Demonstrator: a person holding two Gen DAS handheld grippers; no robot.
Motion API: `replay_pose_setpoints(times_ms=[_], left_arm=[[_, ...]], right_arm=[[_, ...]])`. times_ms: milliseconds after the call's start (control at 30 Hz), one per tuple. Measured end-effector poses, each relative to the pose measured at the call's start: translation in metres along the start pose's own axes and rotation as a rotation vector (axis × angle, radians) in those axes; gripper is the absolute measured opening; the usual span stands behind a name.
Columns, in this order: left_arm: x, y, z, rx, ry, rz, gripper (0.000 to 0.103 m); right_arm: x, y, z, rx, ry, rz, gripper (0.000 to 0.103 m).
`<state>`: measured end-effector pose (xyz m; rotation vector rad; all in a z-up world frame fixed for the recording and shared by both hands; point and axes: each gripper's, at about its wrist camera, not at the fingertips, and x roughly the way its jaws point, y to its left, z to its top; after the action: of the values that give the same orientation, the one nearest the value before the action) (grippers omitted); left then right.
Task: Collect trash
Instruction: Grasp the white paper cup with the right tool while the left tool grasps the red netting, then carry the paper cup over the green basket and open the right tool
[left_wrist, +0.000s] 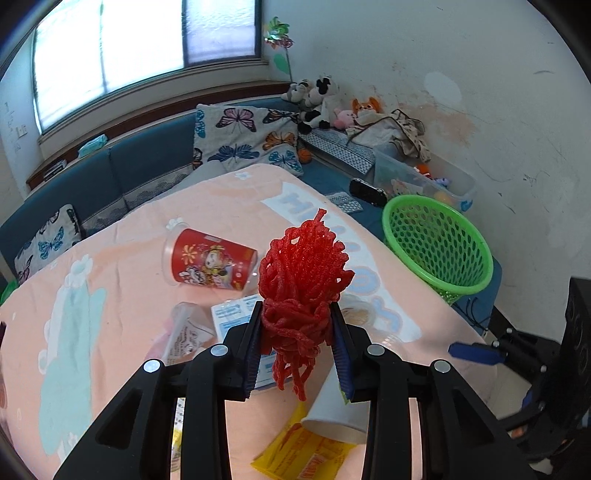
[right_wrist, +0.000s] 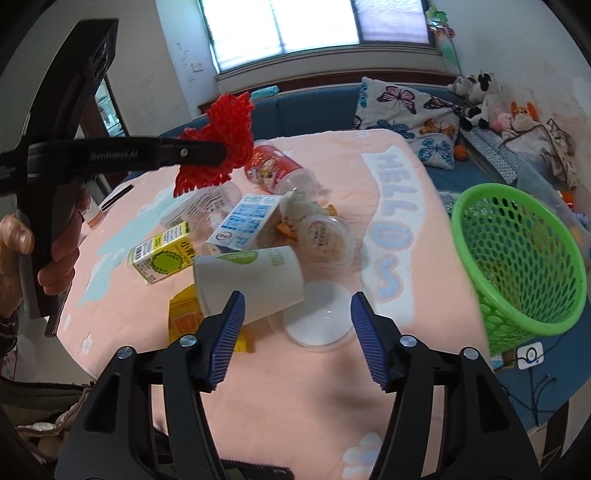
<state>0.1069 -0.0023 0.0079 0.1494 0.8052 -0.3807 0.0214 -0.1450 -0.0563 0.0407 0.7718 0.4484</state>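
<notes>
- Trash lies scattered on a table under a peach-pink cloth (right_wrist: 295, 406) printed with pale blue letters.
- Left gripper (left_wrist: 297, 325), held in a hand (right_wrist: 55, 254), has its jaws pinching a crumpled red foam fruit net (left_wrist: 301, 277); the net bulges above the blue pads and its strands hang below them, clear of the cloth.
- Right gripper (right_wrist: 297, 321) has its jaws spread with nothing between the pads; no earlier view shows how they got there.
- Just ahead of the right jaws lies a clear round plastic lid (right_wrist: 319, 317); a white paper cup (right_wrist: 251, 280) lies on its side just ahead of the left-hand pad.
- Beyond these lie a blue-and-white milk carton (right_wrist: 247, 221), a yellow-green drink carton (right_wrist: 162, 254), a yellow wrapper (right_wrist: 184, 314), a small clear tub (right_wrist: 325, 236) and a red printed cup (right_wrist: 273, 166).
- To the right of the right jaws, beside the table's edge, stands a green perforated plastic basket (right_wrist: 524, 258), tilted.
</notes>
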Motion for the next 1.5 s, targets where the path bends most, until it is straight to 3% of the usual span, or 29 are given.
replay_pose_setpoints(times_ms=[233, 467, 533, 900, 1067, 1233, 1500], left_arm=[[-0.006, 0.011, -0.003, -0.014, -0.006, 0.029, 0.033], [-0.010, 0.019, -0.003, -0.021, -0.010, 0.043, 0.033], [-0.012, 0.021, -0.002, -0.025, -0.011, 0.046, 0.033], [-0.021, 0.009, 0.019, 0.016, 0.002, 0.082, 0.033], [-0.025, -0.005, 0.036, 0.033, -0.023, 0.056, 0.033], [-0.014, -0.023, 0.043, 0.006, -0.041, -0.033, 0.033], [0.020, -0.063, 0.051, 0.019, 0.000, -0.128, 0.033]], right_arm=[[0.025, 0.024, -0.002, -0.038, 0.024, 0.013, 0.077], [0.054, 0.034, -0.007, -0.058, 0.063, -0.053, 0.078], [0.056, 0.030, -0.006, -0.049, 0.062, -0.083, 0.074], [0.052, -0.004, -0.004, 0.038, 0.052, -0.117, 0.011], [0.032, -0.017, 0.002, 0.049, 0.018, -0.132, 0.008], [0.005, -0.038, 0.010, 0.075, -0.021, -0.148, 0.007], [-0.029, -0.116, 0.026, 0.127, -0.047, -0.308, 0.007]])
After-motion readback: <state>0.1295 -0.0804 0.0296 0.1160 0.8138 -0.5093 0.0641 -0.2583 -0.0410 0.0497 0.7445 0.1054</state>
